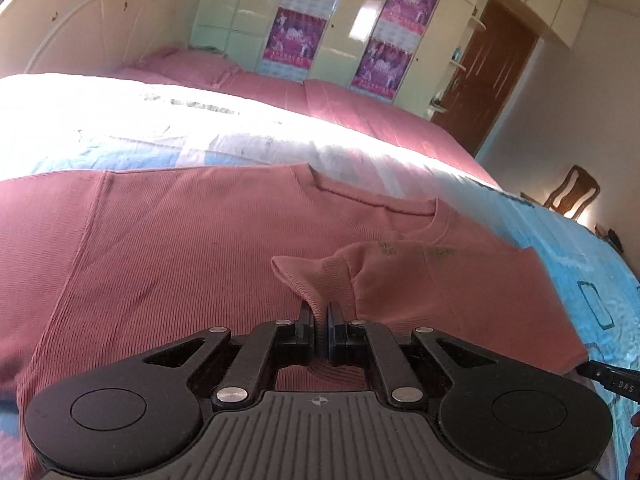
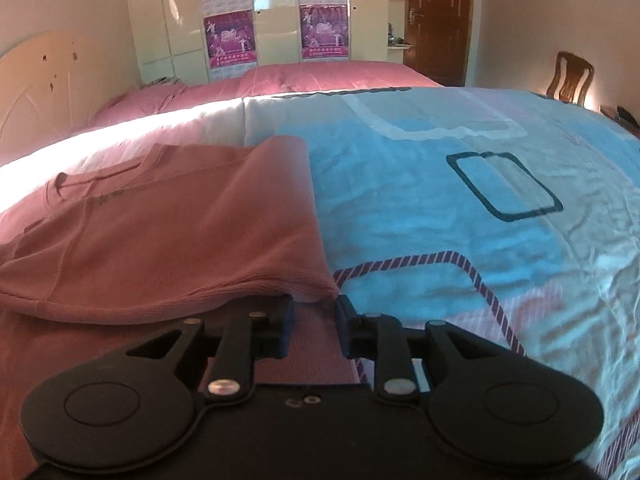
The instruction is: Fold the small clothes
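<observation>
**Pink shirt half-folded on the bed, left tool pinching the cloth**

I am looking along both tools at a pink ribbed shirt (image 1: 192, 240) lying on a bed covered by a blue and white patterned sheet (image 2: 420, 208).

In the left wrist view, my left tool (image 1: 320, 322) is sitting at 6 o'clock with its jaws pressed together, and it is pinching a raised peak of the pink cloth that is standing up between them. The shirt is filling the middle of this view, with its neckline toward 2 o'clock. The tip of the other tool is showing at the frame's 4 o'clock edge, beside the shirt's corner.

In the right wrist view, my right tool (image 2: 314, 316) is sitting at 6 o'clock with its jaws partly apart. They are gripping nothing; pink cloth is showing below the gap, and the folded edge of the shirt is lying just beyond the fingertips. Here the shirt is spreading toward 9 o'clock, the bare sheet toward 3 o'clock.

A pink bedspread (image 2: 320, 76), a cream wardrobe with purple posters (image 2: 230, 40), a brown door (image 2: 438, 20) and a wooden chair (image 2: 570, 76) are lying toward 12 o'clock.
</observation>
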`<action>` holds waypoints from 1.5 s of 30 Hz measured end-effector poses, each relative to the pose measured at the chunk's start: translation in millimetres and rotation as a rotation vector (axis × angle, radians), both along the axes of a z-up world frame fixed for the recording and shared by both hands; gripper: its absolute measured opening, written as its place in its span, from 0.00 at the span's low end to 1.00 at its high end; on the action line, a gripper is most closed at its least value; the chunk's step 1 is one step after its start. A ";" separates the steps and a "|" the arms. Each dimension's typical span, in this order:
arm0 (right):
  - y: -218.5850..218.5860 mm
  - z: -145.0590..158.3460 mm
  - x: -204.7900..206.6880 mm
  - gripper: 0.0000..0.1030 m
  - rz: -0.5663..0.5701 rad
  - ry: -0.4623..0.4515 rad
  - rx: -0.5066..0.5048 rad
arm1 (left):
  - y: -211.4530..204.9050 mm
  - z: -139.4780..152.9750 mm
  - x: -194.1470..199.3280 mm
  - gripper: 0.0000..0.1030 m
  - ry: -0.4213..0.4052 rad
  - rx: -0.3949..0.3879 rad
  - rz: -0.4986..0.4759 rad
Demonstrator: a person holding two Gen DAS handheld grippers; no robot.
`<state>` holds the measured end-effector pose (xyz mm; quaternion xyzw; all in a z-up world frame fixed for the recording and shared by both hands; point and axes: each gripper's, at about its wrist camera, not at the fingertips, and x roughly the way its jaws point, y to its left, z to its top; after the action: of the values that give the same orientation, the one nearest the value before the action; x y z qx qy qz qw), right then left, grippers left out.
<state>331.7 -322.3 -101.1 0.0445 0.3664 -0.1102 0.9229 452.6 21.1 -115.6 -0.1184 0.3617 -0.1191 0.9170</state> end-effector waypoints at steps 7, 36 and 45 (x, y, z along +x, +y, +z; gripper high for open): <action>-8.6 11.9 -12.8 0.27 0.016 -0.037 -0.001 | 3.2 -16.5 -5.0 0.05 0.010 0.032 0.018; -23.7 -7.1 163.8 0.00 0.095 -0.023 0.011 | -0.4 -36.2 31.2 0.04 -0.051 0.033 0.051; -14.5 -5.7 124.5 0.02 0.139 0.022 -0.044 | 5.8 -34.1 23.6 0.12 -0.060 0.055 0.055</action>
<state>456.3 -336.8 -106.8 -0.0026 0.3762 -0.0542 0.9250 476.2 26.8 -149.7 -0.0994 0.3336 -0.0874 0.9334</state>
